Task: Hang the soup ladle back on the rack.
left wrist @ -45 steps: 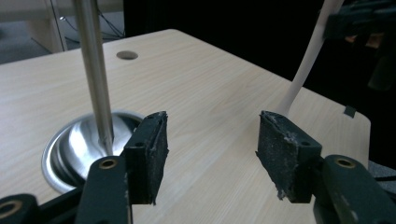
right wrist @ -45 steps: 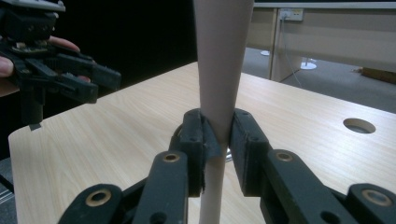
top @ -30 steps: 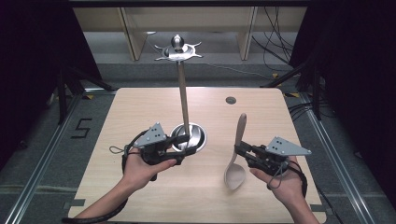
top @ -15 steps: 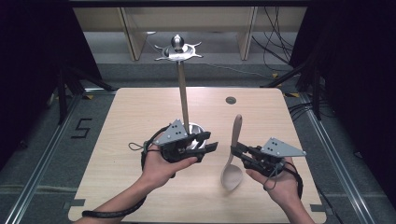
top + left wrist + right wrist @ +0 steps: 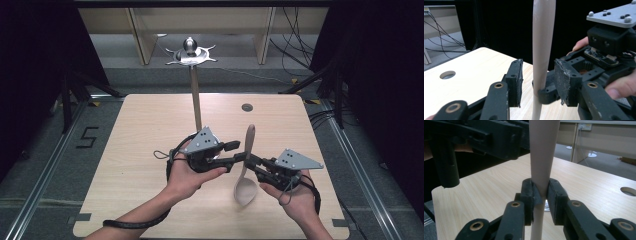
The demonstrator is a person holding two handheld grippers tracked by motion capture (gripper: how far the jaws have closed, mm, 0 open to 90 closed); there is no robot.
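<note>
Right now the right gripper [image 5: 248,161] is pinched on the handle of a pale wooden spoon [image 5: 246,170], and in the right gripper view its two pads [image 5: 529,195] press the handle from both sides (no gap left at all). The spoon hangs bowl-down above the table [image 5: 140,130], tilted a little, its bowl [image 5: 245,192] near the front edge and its handle tip pointing away toward the far side. From the left comes the left gripper [image 5: 237,152], whose jaws have just been closing; in the left gripper view the handle [image 5: 543,50] stands between its pads [image 5: 514,82] with space on either side, so they are not yet pressing it. Both grippers meet at roughly the same stretch of the handle. Farther off, a small round hole [image 5: 247,107] is set in the tabletop, and a wooden post [image 5: 196,100] rises from a base behind the left hand [image 5: 190,172] to a metal fitting [image 5: 190,51] on top.
</note>
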